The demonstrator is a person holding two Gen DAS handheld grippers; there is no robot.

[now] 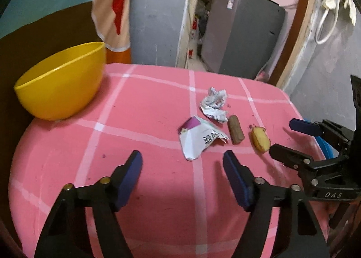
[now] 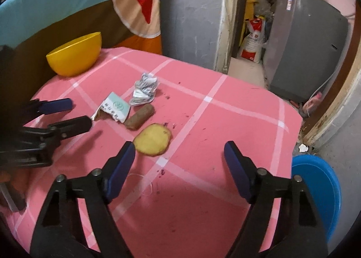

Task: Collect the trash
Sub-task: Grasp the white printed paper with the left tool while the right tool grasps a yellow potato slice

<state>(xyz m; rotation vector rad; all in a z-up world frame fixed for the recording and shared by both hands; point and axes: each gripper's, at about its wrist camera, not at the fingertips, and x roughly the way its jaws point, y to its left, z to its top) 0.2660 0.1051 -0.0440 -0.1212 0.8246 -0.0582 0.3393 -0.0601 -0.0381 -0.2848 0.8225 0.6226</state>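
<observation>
trash on the pink cloth, our jaws spread wide and holding nothing

we see the left gripper [image 1: 182, 160] hover just short of the torn wrapper [image 1: 199, 137]; beyond it lie the crumpled paper [image 1: 214, 104], brown stick [image 1: 235, 129] and yellow peel [image 2: 152, 136], which is just past the right gripper [image 2: 180, 151], near its left finger.

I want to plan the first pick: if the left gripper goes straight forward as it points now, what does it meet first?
Probably the torn paper wrapper, lying just ahead of the open left gripper on the pink cloth; depth is uncertain.
</observation>
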